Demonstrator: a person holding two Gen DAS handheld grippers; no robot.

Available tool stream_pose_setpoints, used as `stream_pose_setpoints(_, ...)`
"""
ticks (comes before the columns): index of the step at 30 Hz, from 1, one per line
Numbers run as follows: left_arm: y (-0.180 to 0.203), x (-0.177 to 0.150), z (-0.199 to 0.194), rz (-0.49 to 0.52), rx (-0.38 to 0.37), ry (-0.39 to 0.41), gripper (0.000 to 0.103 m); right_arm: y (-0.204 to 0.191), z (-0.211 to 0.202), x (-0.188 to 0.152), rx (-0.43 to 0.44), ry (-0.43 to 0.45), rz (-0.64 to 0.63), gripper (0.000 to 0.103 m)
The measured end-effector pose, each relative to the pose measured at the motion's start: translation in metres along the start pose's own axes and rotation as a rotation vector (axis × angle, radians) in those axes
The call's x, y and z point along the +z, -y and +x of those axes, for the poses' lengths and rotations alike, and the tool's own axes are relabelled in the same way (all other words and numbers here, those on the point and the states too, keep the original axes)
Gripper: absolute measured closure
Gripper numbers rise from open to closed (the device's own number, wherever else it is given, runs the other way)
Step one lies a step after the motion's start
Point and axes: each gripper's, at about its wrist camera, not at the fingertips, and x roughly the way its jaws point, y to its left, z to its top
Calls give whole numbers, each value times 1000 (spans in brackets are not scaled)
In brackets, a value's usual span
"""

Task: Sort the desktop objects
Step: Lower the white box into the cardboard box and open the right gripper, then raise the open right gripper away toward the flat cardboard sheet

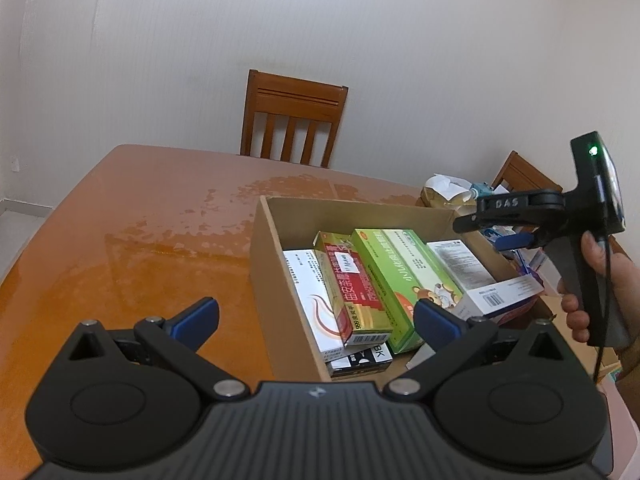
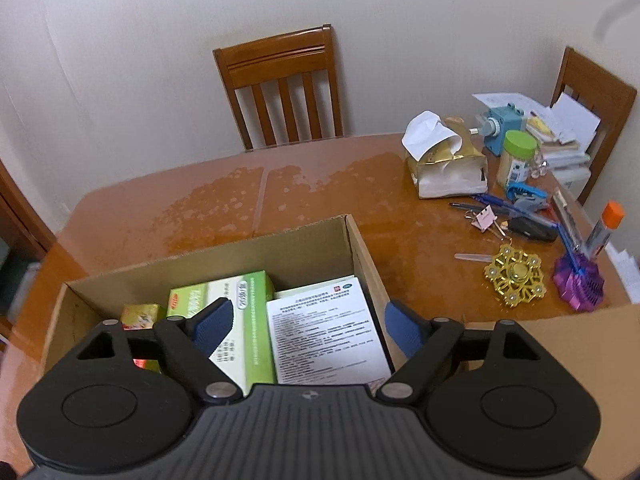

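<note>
Low in both frames, the left tongs (image 1: 316,316) and right tongs (image 2: 308,322) hang spread and empty over the cardboard box (image 2: 304,240) (medicine cartons (image 1: 384,280) already packed). Upper right, pens, a stapler and perhaps keys (image 2: 486,220) remain on the counter (image 2: 224,200), unsorted.

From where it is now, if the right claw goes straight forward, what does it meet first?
Most likely the white leaflet-printed box lying in the cardboard box; the open right claw points down at it. Depth is uncertain.
</note>
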Motion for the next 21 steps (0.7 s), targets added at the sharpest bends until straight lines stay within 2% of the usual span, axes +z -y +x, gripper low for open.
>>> stream_pose_setpoints(5, 7, 4, -2, 24, -20, 11, 0, -8, -29, 2, 90, 45, -10, 16)
stream_pose_setpoints(7, 12, 5, -4, 33, -30, 19, 0, -10, -44, 1, 142, 65, 1, 12)
stream_pose_setpoints(11, 22, 3, -9, 59, -45, 30, 0, -6, -67, -14, 190, 67, 35, 9)
stream_pose_setpoints(21, 51, -11, -29, 125, -50, 54, 0, 8, -116, -59, 137, 110, 5, 6)
